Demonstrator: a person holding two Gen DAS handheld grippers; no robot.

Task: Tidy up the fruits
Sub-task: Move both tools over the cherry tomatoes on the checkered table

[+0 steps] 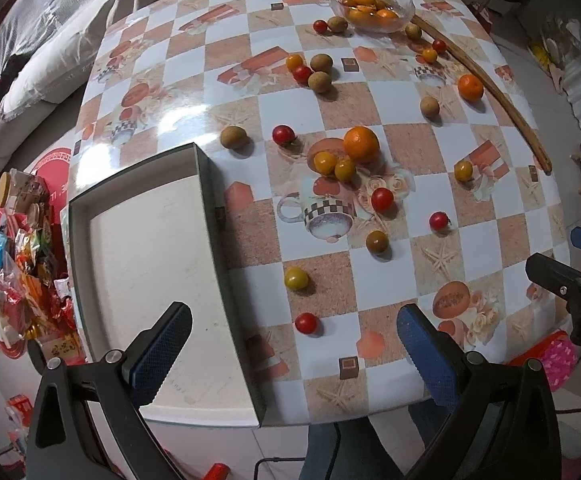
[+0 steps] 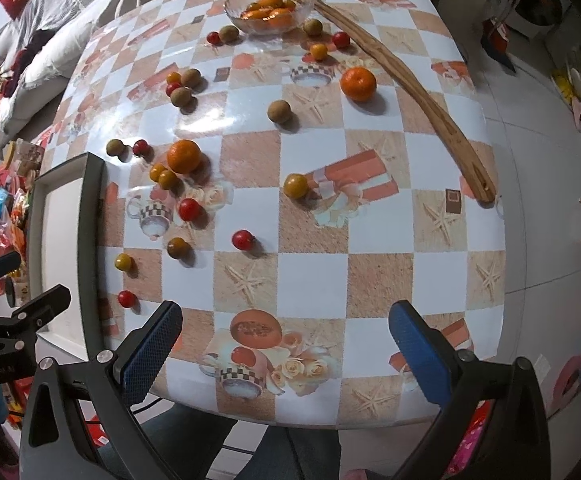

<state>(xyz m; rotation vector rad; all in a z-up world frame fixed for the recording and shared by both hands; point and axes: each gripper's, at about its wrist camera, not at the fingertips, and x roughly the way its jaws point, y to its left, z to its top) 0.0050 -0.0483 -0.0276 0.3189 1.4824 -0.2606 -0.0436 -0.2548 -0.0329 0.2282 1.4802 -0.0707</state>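
table point(image 1: 374, 272) | box lid point(image 1: 150, 280) | glass bowl point(image 1: 371, 0) | scattered fruits point(image 1: 361, 144) | wooden stick point(image 1: 486, 84)

Even indoor light, bright enough. White glare patch on the glossy tablecloth point(image 1: 178, 120), seen again in the right wrist view. Fruit throws short soft shadows toward lower right, so light probably from upper left. Strong fisheye bending, dark corners; mild softness at edges.

Home: bedding point(image 1: 30, 40), patterned tablecloth point(image 1: 370, 280), snack packets point(image 1: 14, 272).
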